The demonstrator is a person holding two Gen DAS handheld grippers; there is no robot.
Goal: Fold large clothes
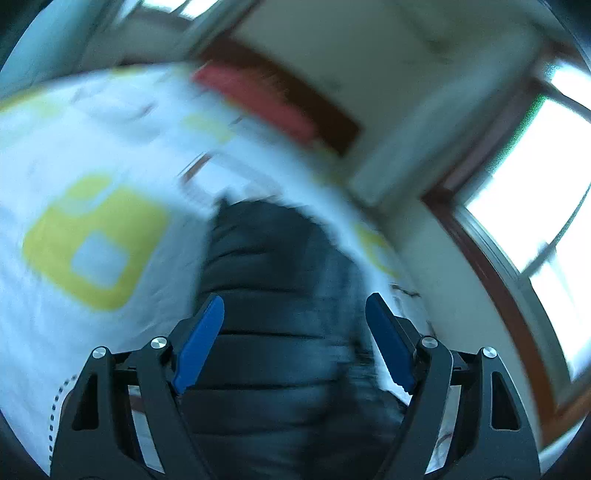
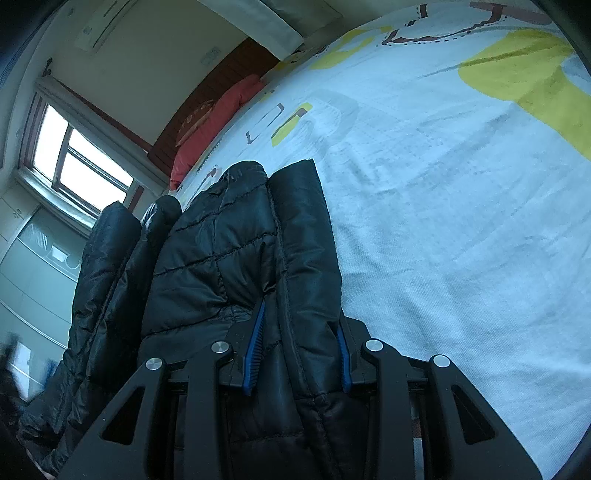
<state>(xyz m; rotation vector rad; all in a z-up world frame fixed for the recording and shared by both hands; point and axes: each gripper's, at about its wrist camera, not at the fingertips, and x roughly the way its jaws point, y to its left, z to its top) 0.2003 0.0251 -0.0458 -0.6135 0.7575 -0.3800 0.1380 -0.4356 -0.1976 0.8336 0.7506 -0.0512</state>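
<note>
A black quilted puffer jacket point(image 2: 229, 258) lies bunched on a bed with a white sheet printed with yellow shapes point(image 2: 461, 192). My right gripper point(image 2: 301, 332) is shut on a thick folded edge of the jacket, with the blue pads pressed against both sides of the fabric. In the left wrist view the jacket point(image 1: 273, 288) lies below and ahead of my left gripper point(image 1: 295, 317), which is open with its blue pads wide apart and nothing between them. That view is blurred by motion.
A red pillow point(image 2: 218, 122) lies at the head of the bed by a dark wooden headboard point(image 2: 236, 70). A window point(image 2: 77, 158) stands beyond the bed, and it also shows in the left wrist view point(image 1: 535, 206). An air conditioner point(image 2: 103, 22) hangs on the wall.
</note>
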